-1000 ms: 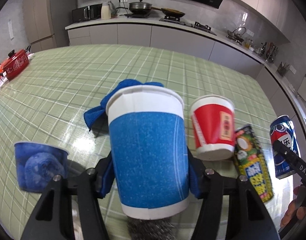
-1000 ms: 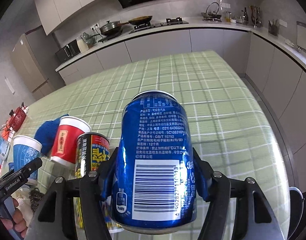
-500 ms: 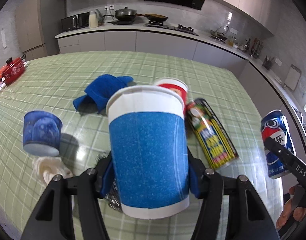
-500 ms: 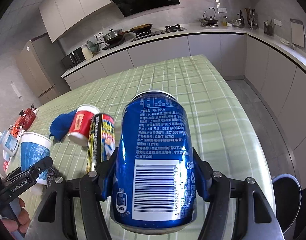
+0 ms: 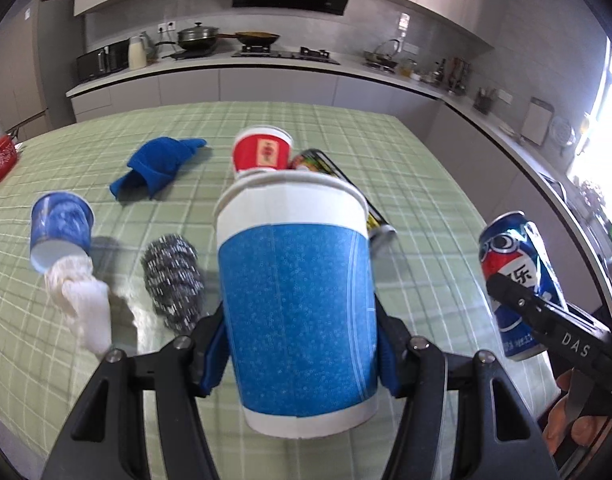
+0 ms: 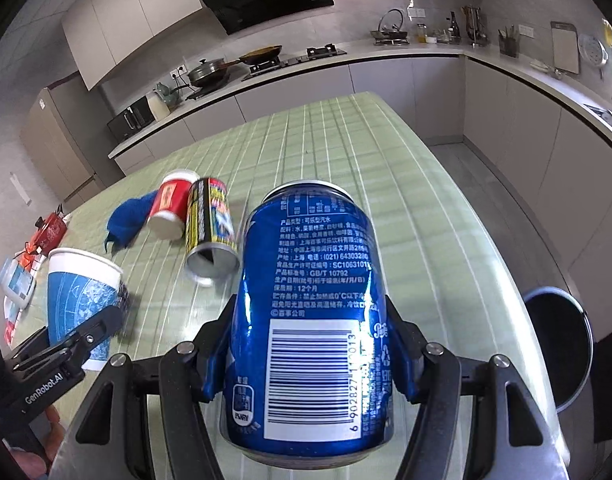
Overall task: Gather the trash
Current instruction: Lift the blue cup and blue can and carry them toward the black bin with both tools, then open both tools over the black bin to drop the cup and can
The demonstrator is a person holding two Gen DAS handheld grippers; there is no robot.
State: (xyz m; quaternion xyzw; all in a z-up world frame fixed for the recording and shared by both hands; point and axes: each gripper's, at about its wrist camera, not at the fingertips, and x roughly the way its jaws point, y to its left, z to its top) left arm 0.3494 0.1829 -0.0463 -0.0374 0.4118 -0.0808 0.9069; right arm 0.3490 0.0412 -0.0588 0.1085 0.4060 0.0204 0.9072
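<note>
My left gripper point(image 5: 302, 354) is shut on an upright blue-and-white paper cup point(image 5: 298, 304), held above the green checked table point(image 5: 425, 200). My right gripper point(image 6: 309, 356) is shut on a blue cola can point(image 6: 309, 312); the same can point(image 5: 513, 280) shows at the right of the left wrist view. On the table lie a red paper cup point(image 5: 262, 154), a yellow-and-black tube can point(image 6: 210, 224) on its side, a small blue cup point(image 5: 60, 232) tipped over, a white crumpled tissue point(image 5: 82, 300) and a steel scourer point(image 5: 172, 276).
A blue cloth point(image 5: 158, 164) lies behind the scourer. A black bin point(image 6: 557, 340) stands on the floor off the table's right edge. A red pot point(image 5: 0, 156) sits at the far left. Kitchen counters run along the back and right walls.
Both grippers have drawn back from the table items, each keeping its hold. The tissue and scourer have come into the left wrist view, and the black bin into the right wrist view.
</note>
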